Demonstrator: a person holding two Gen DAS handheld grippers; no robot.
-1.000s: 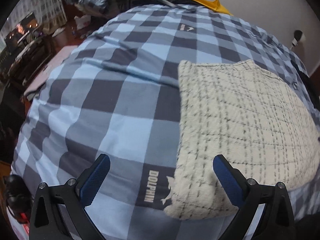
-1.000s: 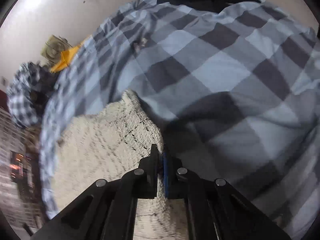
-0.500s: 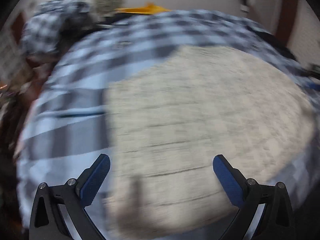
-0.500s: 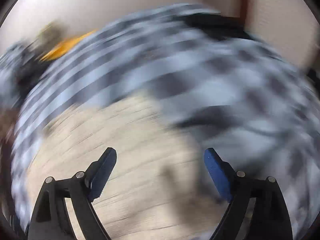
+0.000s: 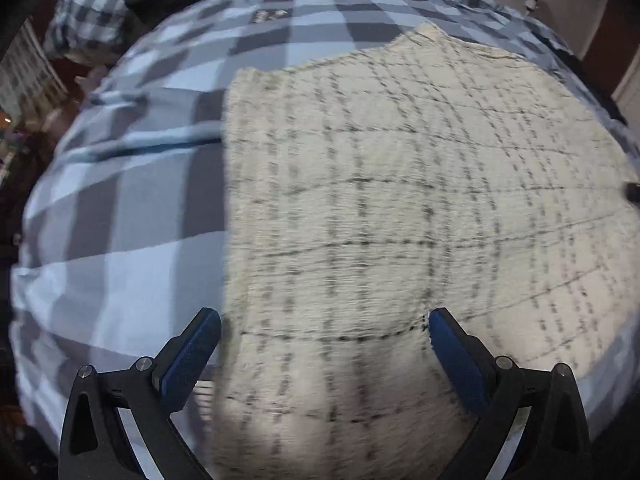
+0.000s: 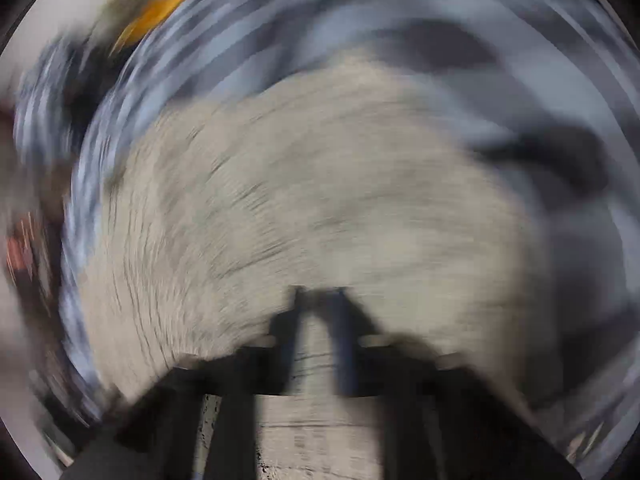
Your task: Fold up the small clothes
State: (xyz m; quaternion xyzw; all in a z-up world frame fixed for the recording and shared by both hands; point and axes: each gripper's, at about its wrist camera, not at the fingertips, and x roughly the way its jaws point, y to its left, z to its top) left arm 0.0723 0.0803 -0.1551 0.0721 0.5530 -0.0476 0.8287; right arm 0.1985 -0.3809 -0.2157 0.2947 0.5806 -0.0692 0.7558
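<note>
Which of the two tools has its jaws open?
The left tool: its blue pads stand wide apart above the cream cloth. The right tool has just closed; blur hides whether cloth is between its jaws.

No readable text, small pale mark on the checked bedcover (image 5: pixel 120 216), perhaps a logo, too blurred

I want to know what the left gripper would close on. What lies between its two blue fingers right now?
In the left wrist view, the cream checked garment fills the gap of the open left gripper. Its left edge runs just inside the left finger, with the checked bedspread beyond.
</note>
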